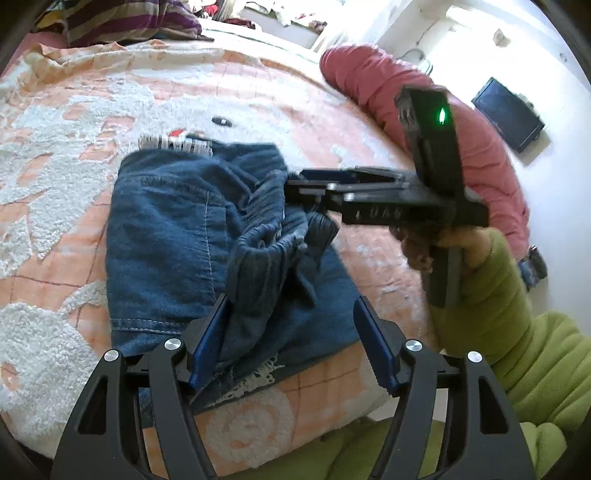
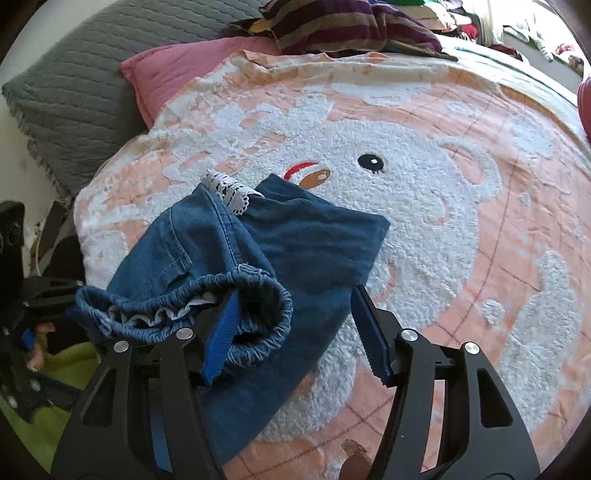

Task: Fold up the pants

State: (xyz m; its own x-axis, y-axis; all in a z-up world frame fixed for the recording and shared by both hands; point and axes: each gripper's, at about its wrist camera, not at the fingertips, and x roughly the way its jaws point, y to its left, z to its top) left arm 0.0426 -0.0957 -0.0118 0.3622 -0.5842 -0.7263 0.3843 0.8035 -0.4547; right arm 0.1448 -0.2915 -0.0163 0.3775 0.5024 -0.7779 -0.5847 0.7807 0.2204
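Denim pants (image 1: 177,236) lie folded into a thick bundle on a peach-and-white blanket (image 1: 74,122) spread over a bed, a lace-trimmed hem (image 2: 231,192) poking out at the bundle's far edge. Seen from the left wrist, the left gripper (image 1: 291,339) hangs low over the near end of the bundle with its jaws spread; its blue pads (image 1: 208,343) flank a ridge of denim, the left pad up against the cloth, and nothing is pinched. The right gripper (image 1: 310,206) reaches in from the right, held by a hand (image 1: 436,243) in a green sleeve (image 1: 517,332), its tips at the gathered waistband (image 1: 266,236). From the right wrist, the right gripper (image 2: 295,332) also stands apart: one blue pad sits inside the loop of the elastic waistband (image 2: 258,332), the other beside the denim over the blanket (image 2: 461,221), and the cloth is loose between them. A grey quilt (image 2: 74,85) and a pink pillow (image 2: 184,66) lie at the head of the bed, a striped cloth (image 2: 351,29) beyond, and a red bolster (image 1: 424,118) along the far side.
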